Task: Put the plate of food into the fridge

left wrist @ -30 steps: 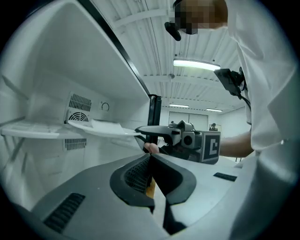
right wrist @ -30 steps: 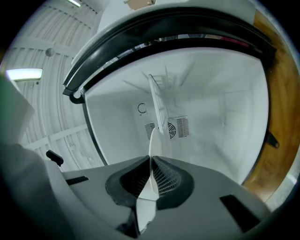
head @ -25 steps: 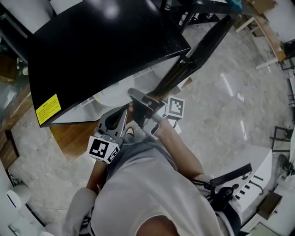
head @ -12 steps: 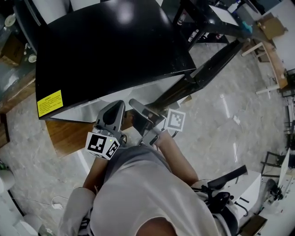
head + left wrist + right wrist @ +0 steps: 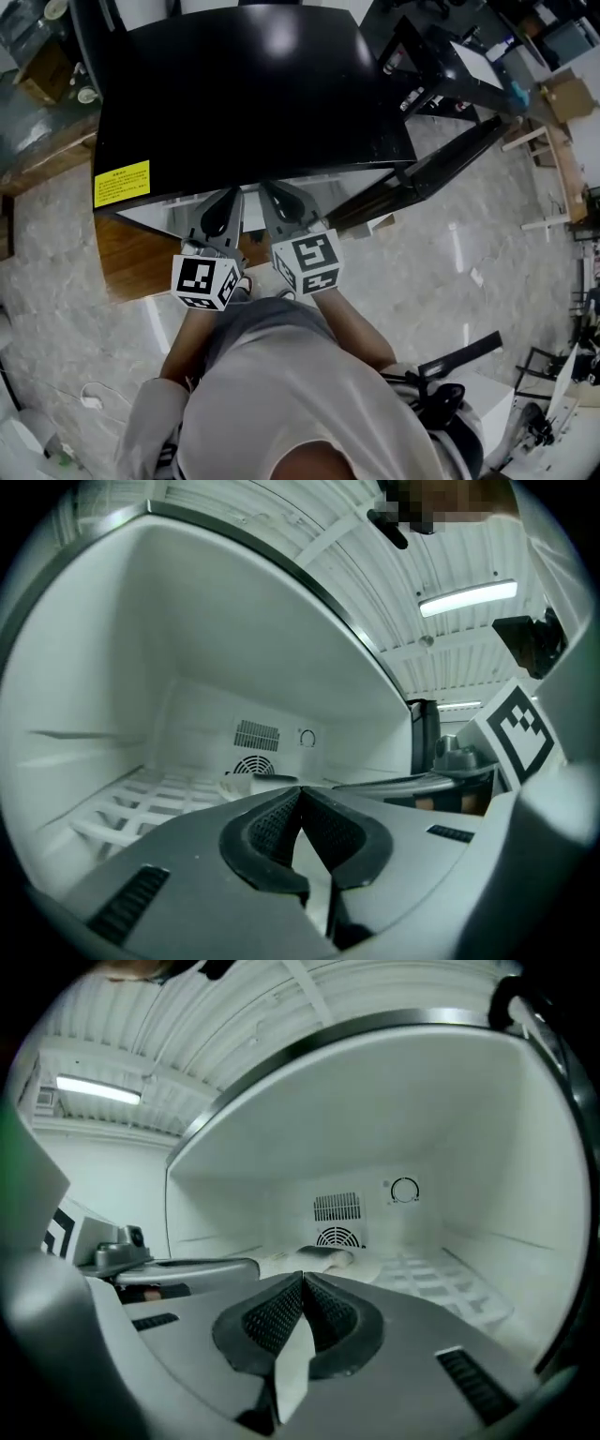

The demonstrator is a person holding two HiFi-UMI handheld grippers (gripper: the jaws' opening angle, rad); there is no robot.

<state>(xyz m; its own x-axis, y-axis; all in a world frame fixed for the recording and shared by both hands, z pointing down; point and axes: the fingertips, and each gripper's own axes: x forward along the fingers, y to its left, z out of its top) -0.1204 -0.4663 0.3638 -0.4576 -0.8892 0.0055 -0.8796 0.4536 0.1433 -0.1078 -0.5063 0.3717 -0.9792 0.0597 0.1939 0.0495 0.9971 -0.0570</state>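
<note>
Pale marble floor (image 5: pixel 469 234) spreads around a black fridge (image 5: pixel 253 94), which has a yellow label (image 5: pixel 121 183) at its front left corner. Its dark door (image 5: pixel 441 169) is swung open to the right. A strip of wooden board (image 5: pixel 122 267) shows under the fridge's left front corner.

A person in a grey shirt (image 5: pixel 281 394) stands at the open front with both grippers side by side, pointing into the white compartment. The left gripper (image 5: pixel 221 202) carries its marker cube (image 5: pixel 202 279) just behind it, and the right gripper (image 5: pixel 281 202) carries its own cube (image 5: pixel 307 261), close beside the other.

In the left gripper view, the left gripper (image 5: pixel 300 794) has its dark ribbed pads meeting at the tips with nothing between them. In the right gripper view, the right gripper (image 5: pixel 302 1281) is likewise closed. Its jaws have just drawn together the last of the way, and they hold nothing.

The plate of food (image 5: pixel 323 1258) lies inside the fridge at the back edge of the white slatted rack (image 5: pixel 441 1283). It sits close to the rear wall, straight below the round fan vent (image 5: pixel 337 1237) and the slotted grille (image 5: pixel 337 1207). A round dial (image 5: pixel 405 1191) sits to the right of the grille.

The left gripper view shows the same plate (image 5: pixel 251 772) as a pale rim beyond the jaw tips. What kind of food is on it is too small to tell. Both grippers are well apart from the plate.
</note>
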